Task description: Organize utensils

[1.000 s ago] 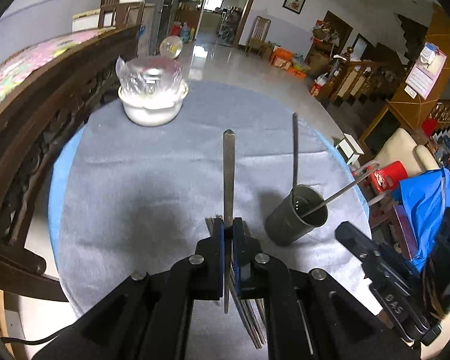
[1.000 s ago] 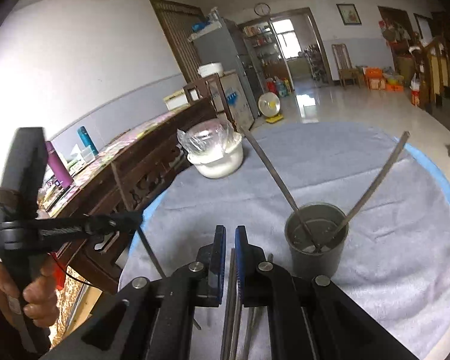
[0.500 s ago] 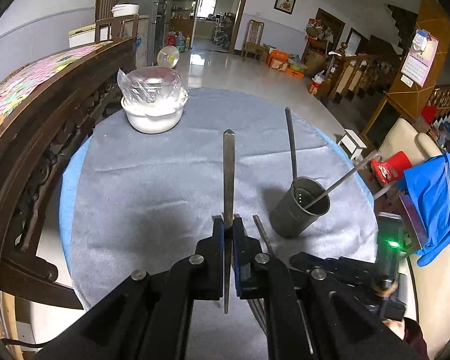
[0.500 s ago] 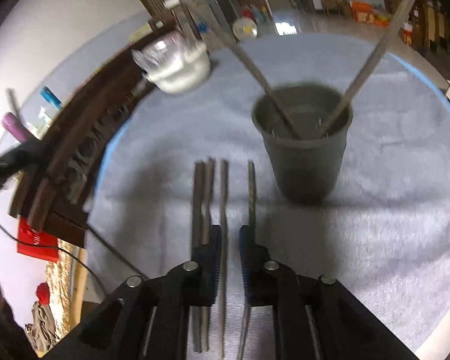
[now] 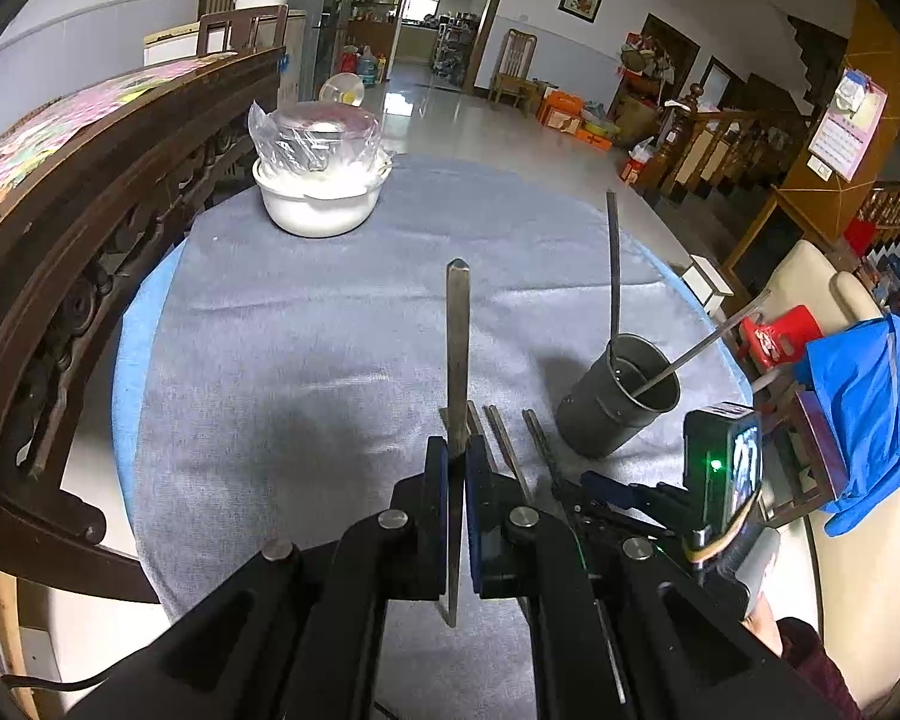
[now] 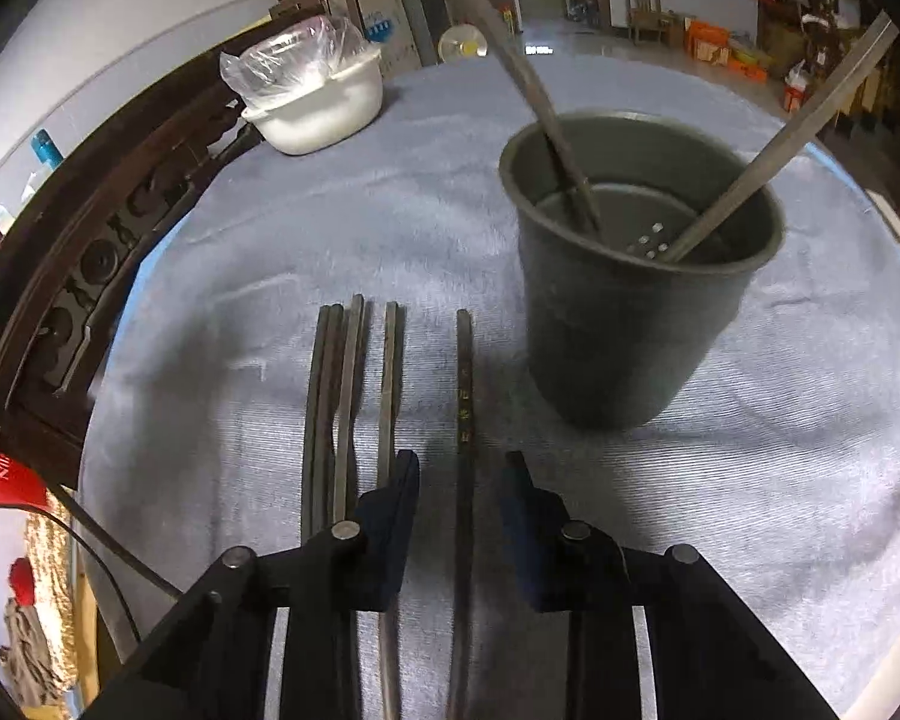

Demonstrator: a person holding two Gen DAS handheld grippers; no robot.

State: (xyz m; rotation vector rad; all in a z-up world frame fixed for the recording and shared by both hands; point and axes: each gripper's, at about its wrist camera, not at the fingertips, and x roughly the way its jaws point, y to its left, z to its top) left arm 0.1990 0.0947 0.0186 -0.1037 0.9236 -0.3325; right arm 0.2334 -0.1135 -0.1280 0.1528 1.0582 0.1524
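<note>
A dark chopstick point(image 6: 463, 420) lies on the grey cloth point(image 6: 270, 252) at lower centre of the right wrist view, between the spread fingers of the right gripper point(image 6: 462, 468), whose jaws have just been opening and do not touch it. Four more chopsticks point(image 6: 354, 396) lie just left of it; the dark cup point(image 6: 624, 324) holding two sticks stands at right. The left gripper point(image 5: 457, 468) pinches one upright chopstick point(image 5: 457, 348). A white bowl point(image 5: 318, 204) sits upper left.
</note>
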